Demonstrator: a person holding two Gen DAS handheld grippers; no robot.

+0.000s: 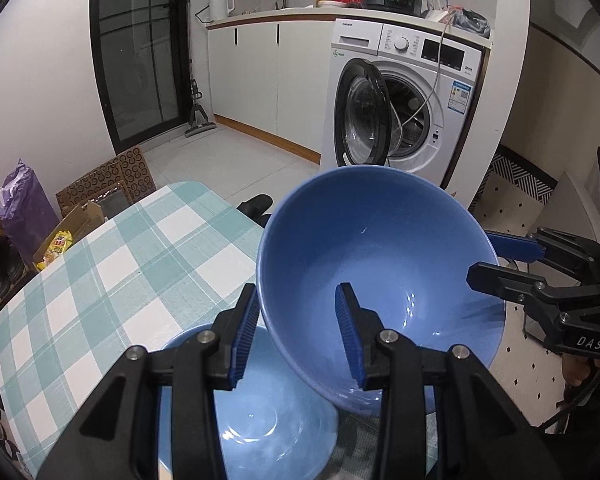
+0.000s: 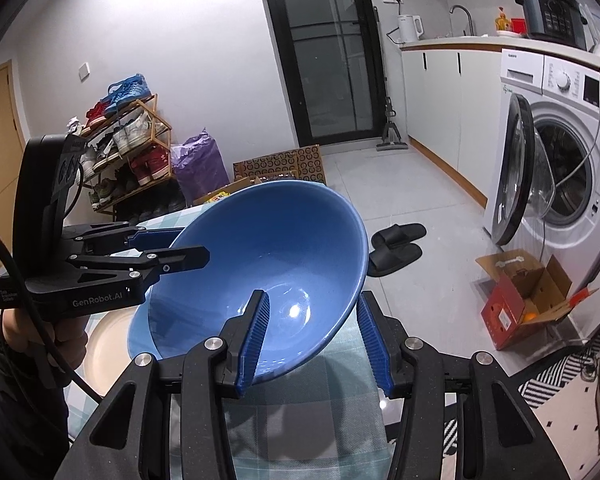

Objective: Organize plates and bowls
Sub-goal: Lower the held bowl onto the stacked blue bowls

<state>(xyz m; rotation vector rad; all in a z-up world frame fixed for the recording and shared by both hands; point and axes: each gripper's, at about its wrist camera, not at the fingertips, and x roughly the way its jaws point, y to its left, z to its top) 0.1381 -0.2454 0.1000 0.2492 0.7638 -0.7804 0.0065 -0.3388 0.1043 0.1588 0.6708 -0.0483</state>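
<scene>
Two grippers are clamped on one empty blue bowl [image 1: 380, 264]: left gripper [image 1: 300, 336] at its six o'clock rim, right gripper [image 1: 488, 260] at three o'clock, above a blue plate [image 1: 268, 432] near the table [image 1: 100, 272] edge.

The bowl [image 1: 380, 248] in the middle of the frame is plain deep blue. Below it, at the bottom, a second bowl [image 1: 256, 412] is a paler blue. The tablecloth [image 1: 112, 264] on the left is checked in soft green and white. The gripper fingers [image 1: 244, 340] wear ribbed blue pads on black frames. At the upper right the washing machine [image 1: 416, 92] is white with a black door ring. A purple bag [image 2: 198, 164] sits left of centre.
</scene>
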